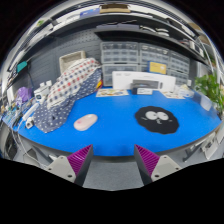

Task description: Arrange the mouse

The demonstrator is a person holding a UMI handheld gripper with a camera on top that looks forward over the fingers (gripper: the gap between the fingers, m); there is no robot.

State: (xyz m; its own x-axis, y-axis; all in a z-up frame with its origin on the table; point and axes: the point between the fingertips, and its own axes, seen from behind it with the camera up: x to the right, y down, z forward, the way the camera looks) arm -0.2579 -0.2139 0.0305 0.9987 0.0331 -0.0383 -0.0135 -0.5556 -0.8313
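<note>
A pale, light-coloured mouse [86,122] lies on the blue table cover [120,135], ahead of my fingers and a little to the left. A round black mouse mat with two white eye marks [157,119] lies ahead and to the right. My gripper [113,160] is open and empty, low over the near edge of the blue cover. Its two magenta pads [78,160] stand wide apart, with only the grey edge strip between them.
A checked cloth bundle [68,85] lies at the far left of the cover, next to a small spotted thing [30,122]. White boxes and clutter [135,80] line the back edge. Grey drawer cabinets [140,55] stand behind. A green plant [210,90] is at the far right.
</note>
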